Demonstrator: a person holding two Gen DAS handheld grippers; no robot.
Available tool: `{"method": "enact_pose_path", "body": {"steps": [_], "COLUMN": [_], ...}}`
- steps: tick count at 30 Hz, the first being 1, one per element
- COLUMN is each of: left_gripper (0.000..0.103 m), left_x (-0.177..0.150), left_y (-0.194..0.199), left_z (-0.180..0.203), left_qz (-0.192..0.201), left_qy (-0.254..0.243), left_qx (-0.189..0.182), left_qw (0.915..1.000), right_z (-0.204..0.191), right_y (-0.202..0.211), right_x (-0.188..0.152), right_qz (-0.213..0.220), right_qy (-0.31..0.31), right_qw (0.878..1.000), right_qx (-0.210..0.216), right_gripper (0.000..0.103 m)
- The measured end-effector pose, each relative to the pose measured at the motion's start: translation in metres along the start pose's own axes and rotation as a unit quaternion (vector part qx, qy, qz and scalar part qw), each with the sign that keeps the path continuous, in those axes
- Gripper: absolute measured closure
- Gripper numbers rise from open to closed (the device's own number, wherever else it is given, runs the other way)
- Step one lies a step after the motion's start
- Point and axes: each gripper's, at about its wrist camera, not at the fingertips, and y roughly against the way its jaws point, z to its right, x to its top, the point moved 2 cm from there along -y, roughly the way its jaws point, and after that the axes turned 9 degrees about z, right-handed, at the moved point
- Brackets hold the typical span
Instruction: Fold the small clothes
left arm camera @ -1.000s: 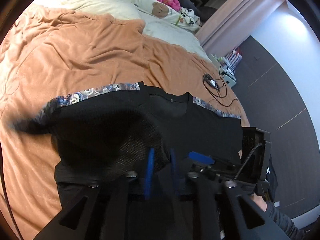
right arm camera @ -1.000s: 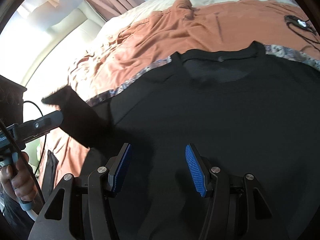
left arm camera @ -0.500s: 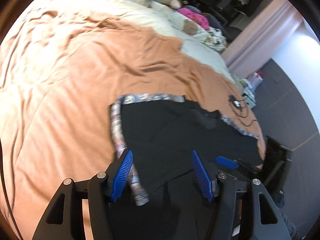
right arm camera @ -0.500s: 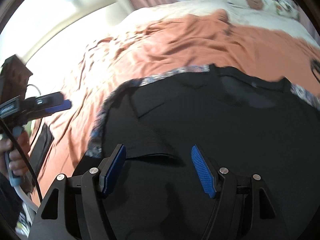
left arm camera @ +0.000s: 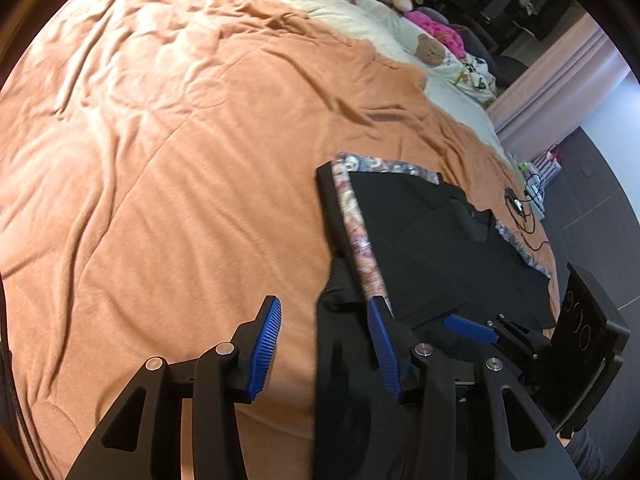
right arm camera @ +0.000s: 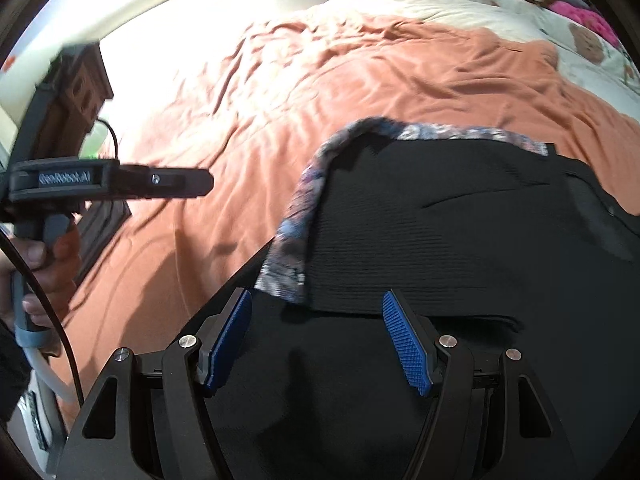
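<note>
Black shirt flat on the bed's orange blanket, near its foot edge, sleeve folded inward over a patterned cloth. Left gripper part-open, just been closing, empty beside the shirt's edge. Right gripper wide apart above the shirt, gripping nothing.
</note>
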Motion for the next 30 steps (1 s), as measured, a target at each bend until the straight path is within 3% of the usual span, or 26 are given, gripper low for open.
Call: {"method": "enact_pose_path", "body": {"steps": [7, 8, 10, 12, 30], "left_gripper": [0.056, 0.056, 0.056, 0.056, 0.055], "left_x": [-0.006, -0.006, -0.007, -0.007, -0.022], "left_y": [0.000, 0.000, -0.001, -0.004, -0.053], "left_z": [-0.017, -0.019, -0.020, -0.019, 0.016], "left_qz": [-0.002, -0.002, -0.002, -0.003, -0.041], "left_qy": [0.006, 0.008, 0.010, 0.009, -0.044], "left_qx": [0.006, 0.006, 0.005, 0.005, 0.020], "left_qw": [1.0000, 0.9999, 0.9999, 0.9999, 0.9980], "right_z": [-0.016, -0.016, -0.015, -0.015, 0.091], "right_y": [-0.035, -0.037, -0.040, -0.038, 0.058], "right_x": [0.005, 0.006, 0.009, 0.011, 0.055], "right_qz": [-0.002, 0.001, -0.008, -0.008, 0.086], "right_qy": [0.004, 0.003, 0.002, 0.002, -0.107], "right_qw": [0.999, 0.999, 0.999, 0.999, 0.987], "right_qx": [-0.038, -0.042, -0.040, -0.047, -0.080], "right_gripper": [0.038, 0.043, 0.094, 0.100, 0.102]}}
